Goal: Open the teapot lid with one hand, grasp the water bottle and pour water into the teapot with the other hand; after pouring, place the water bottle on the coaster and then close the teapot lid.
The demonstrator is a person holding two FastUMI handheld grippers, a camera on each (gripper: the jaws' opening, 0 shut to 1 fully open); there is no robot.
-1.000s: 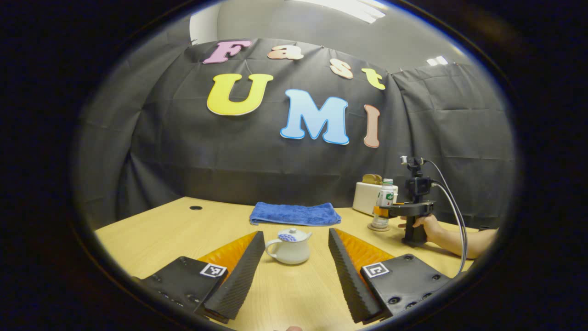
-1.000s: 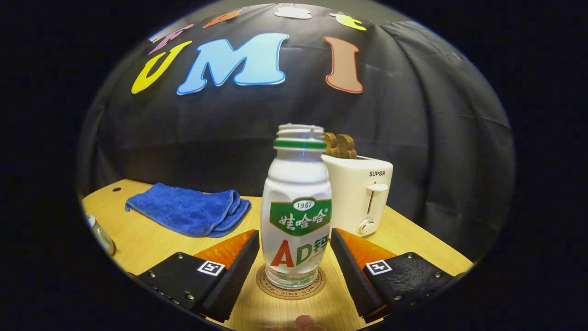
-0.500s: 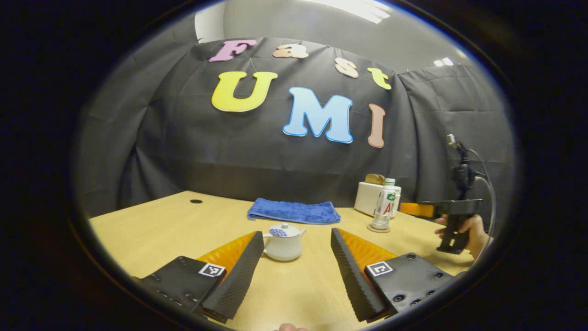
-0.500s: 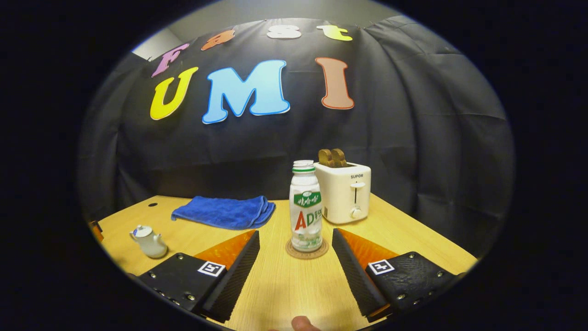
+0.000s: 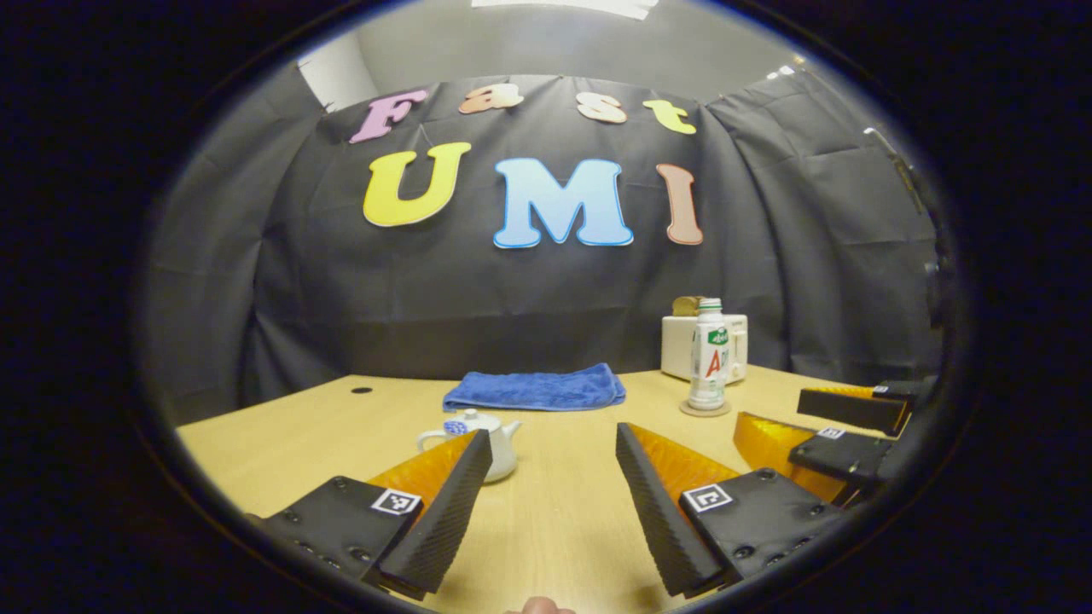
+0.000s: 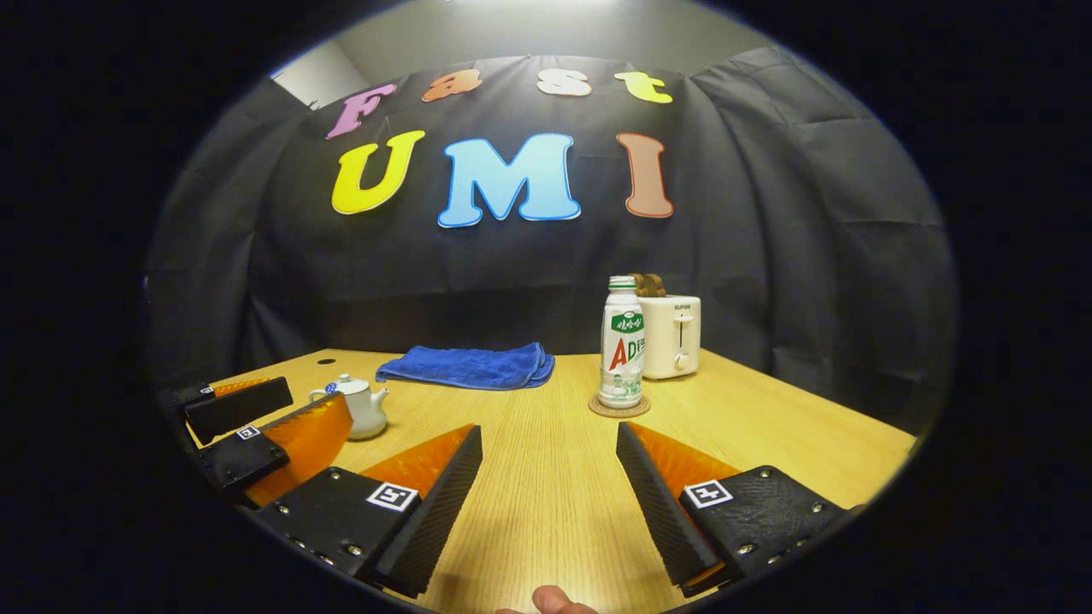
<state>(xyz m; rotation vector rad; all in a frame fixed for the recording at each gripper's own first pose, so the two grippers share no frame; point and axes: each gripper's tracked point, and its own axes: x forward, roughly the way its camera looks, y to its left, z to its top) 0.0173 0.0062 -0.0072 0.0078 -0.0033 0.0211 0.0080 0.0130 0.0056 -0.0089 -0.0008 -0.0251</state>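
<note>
- My left gripper gapes wide, empty; the teapot sits just ahead-left, lid apparently on.
- My right gripper likewise, water bottle upright on coaster, farther off.

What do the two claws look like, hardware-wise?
Left claw and right claw match: two wedge-shaped fingers with ribbed inner faces, each on a black bolted plate bearing a small square black-and-white marker. No cable or sleeve visible.
</note>
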